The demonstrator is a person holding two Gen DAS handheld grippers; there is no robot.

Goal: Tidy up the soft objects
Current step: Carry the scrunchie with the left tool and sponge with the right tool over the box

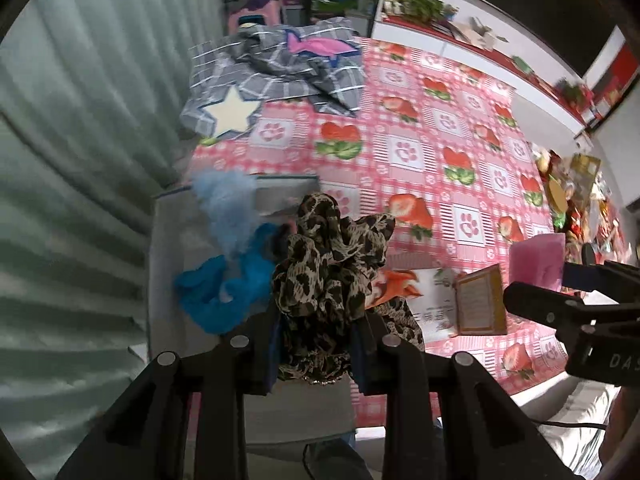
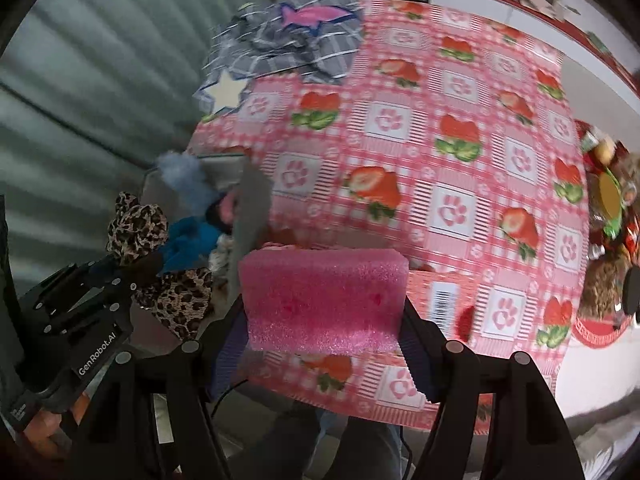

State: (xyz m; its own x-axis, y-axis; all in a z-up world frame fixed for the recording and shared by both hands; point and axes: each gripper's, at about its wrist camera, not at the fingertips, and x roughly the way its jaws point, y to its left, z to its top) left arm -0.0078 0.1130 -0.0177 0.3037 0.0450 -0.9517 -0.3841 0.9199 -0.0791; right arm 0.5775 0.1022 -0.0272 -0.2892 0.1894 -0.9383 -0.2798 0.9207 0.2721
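Note:
My left gripper [image 1: 318, 354] is shut on a bunched leopard-print cloth [image 1: 332, 272], which hangs above a grey box [image 1: 168, 272] at the table's left edge. A bright blue cloth [image 1: 224, 288] and a pale blue fluffy piece [image 1: 228, 204] lie in that box. My right gripper [image 2: 324, 324] is shut on a pink foam block [image 2: 324, 296], held over the table beside the box wall [image 2: 252, 208]. The right wrist view shows the left gripper [image 2: 132, 276] at the left with the leopard cloth [image 2: 138, 226]. The foam block [image 1: 538, 260] also shows at the right of the left wrist view.
A pink strawberry-print tablecloth [image 1: 432, 152] covers the table. A grey checked cloth [image 1: 276, 72] with a white star and pink fish lies at the far end. A small brown booklet [image 1: 480, 300] lies nearby. Cluttered packets [image 2: 608, 200] crowd the right edge. A ribbed green wall [image 1: 80, 160] stands left.

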